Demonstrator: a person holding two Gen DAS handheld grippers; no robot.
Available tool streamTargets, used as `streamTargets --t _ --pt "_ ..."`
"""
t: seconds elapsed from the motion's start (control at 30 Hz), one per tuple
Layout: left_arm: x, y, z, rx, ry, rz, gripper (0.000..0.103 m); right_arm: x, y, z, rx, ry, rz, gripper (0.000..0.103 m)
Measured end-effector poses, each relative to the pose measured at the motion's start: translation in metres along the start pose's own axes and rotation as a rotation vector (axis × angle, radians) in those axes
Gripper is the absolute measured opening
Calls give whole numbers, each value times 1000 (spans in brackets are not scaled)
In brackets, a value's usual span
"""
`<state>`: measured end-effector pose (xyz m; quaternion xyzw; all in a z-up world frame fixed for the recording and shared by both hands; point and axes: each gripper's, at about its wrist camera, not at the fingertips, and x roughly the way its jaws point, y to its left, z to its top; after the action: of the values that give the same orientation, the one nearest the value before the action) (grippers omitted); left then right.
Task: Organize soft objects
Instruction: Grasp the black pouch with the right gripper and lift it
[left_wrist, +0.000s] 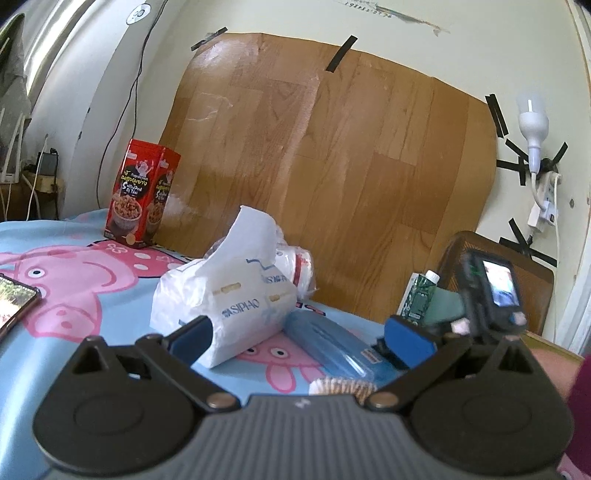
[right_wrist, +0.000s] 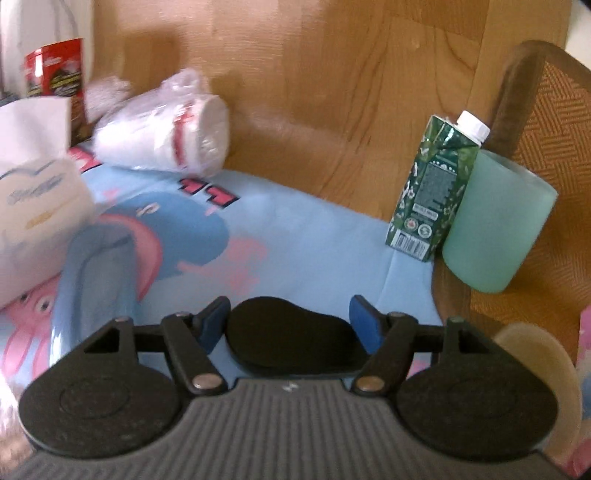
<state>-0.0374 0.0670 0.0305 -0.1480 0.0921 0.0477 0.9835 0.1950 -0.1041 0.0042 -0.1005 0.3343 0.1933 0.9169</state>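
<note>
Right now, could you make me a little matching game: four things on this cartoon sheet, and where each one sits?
Things:
1. red snack box
2. green carton
3. tissue pack
4. black pad

Places:
A. between the right tongs' fingers
B. touching a pale green cup
C. by the left tongs' left finger
D. far back, upright near the wood-pattern panel

Pairs: 1-D, 2-B, 3-C, 4-A

Right gripper (right_wrist: 290, 319) jaws spread wide, low over the blue cartoon-print sheet (right_wrist: 314, 236) — a flat black oval pad (right_wrist: 291, 343) lies between the fingers. Green drink carton (right_wrist: 432, 188) stands upright at right, touching a pale green cup (right_wrist: 495, 225). Left — tissue pack (right_wrist: 33, 199), wrapped white roll (right_wrist: 166, 140), red snack box (right_wrist: 55, 70) behind.
</note>
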Motion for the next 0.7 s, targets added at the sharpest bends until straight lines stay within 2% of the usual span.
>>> streamTargets --t 0.07,0.3,0.5,0.7 --pt "0 0 0 -2 -1 1 103 -13 0 -11 -14 -15 49 53" --pt "-1 2 1 -16 13 -2 103 -59 -2 -52 3 -49 157 54" --pt "2 12 2 -65 43 -8 103 -96 3 -87 -22 -82 183 54" --pt "6 20 3 -108 69 -8 103 -122 -12 -90 84 -202 120 56"
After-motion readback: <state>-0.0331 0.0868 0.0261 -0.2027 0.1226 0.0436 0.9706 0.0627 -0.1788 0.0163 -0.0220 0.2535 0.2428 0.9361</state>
